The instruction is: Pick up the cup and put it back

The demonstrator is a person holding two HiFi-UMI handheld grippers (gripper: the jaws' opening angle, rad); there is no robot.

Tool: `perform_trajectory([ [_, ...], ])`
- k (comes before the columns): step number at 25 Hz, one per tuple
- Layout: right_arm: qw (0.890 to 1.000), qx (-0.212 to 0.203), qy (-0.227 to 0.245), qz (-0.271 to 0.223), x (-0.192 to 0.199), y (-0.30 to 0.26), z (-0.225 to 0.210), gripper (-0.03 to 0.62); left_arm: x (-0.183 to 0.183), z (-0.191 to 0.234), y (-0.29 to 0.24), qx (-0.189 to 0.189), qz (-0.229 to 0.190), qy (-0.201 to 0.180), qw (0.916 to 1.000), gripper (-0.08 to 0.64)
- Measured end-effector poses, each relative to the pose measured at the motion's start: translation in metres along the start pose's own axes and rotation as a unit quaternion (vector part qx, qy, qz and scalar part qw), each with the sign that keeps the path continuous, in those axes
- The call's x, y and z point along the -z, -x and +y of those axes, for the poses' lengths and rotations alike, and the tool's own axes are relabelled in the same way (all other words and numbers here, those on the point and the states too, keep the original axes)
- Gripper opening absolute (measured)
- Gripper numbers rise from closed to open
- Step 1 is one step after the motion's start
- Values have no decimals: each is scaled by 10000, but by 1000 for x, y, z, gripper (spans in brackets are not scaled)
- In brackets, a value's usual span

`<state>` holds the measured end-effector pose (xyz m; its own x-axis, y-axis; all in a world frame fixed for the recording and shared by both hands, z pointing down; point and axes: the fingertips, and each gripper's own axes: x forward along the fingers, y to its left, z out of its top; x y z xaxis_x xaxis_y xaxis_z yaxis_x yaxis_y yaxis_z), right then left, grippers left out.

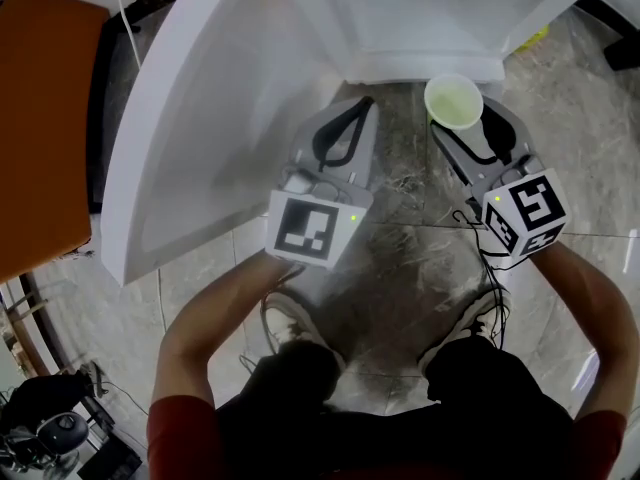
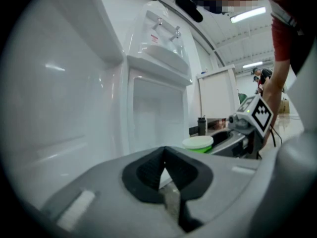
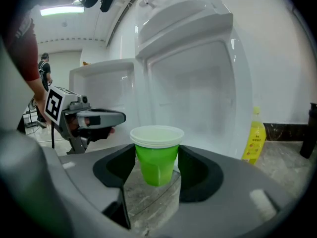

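Note:
A green cup with a pale rim hangs upright above the marble floor, gripped on both sides by the black pads of my right gripper. From the head view the cup shows as a pale round mouth at the tip of the right gripper, just in front of the white unit's base. My left gripper is level with it to the left, its pads meeting at the tips with nothing between them. In the left gripper view the left gripper points at the white unit, with the cup off to the right.
A large white unit with shelves and a sloping panel stands ahead and to the left. A yellow bottle sits on the floor to its right. An orange surface lies at the far left. The person's shoes stand on the marble floor.

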<state>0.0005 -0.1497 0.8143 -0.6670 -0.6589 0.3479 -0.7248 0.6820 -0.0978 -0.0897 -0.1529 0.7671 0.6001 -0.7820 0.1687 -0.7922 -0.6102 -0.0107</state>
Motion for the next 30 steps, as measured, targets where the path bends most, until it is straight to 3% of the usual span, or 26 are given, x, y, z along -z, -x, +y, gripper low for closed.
perform_trajectory([
  [8, 9986, -152, -244, 448, 37, 5, 14, 269, 12, 2, 1, -14, 85, -6, 10000, 0],
  [30, 9976, -144, -368, 568, 45, 3, 10, 270, 25, -2, 1, 67, 237, 82, 9997, 0],
])
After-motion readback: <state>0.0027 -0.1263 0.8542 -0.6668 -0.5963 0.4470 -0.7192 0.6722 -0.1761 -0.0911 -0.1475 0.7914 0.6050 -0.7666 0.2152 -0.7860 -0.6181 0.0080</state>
